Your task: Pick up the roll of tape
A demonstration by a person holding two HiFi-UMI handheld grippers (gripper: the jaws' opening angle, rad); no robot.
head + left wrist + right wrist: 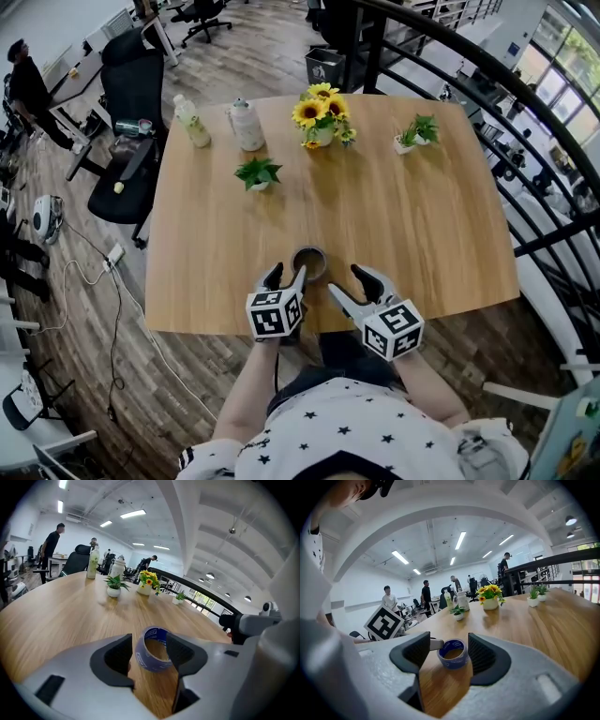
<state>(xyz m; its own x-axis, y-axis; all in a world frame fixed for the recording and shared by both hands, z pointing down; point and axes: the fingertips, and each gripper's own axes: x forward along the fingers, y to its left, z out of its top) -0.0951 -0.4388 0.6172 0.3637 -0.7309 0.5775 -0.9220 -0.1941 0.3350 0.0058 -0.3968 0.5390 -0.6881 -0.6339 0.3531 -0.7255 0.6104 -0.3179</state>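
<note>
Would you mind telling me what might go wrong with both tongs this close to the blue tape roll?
Both the left tongs and right tongs stand open, aimed at the same blue roll of tape, so they may bump each other. The roll lies flat and loose on the smooth wooden table; an off-centre squeeze could just push it away.

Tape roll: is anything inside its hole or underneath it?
Nothing is inside the tape roll: only the bare wood of the table shows through the hole. It lies flat on the table, so the wood right under its ring is covered.
</note>
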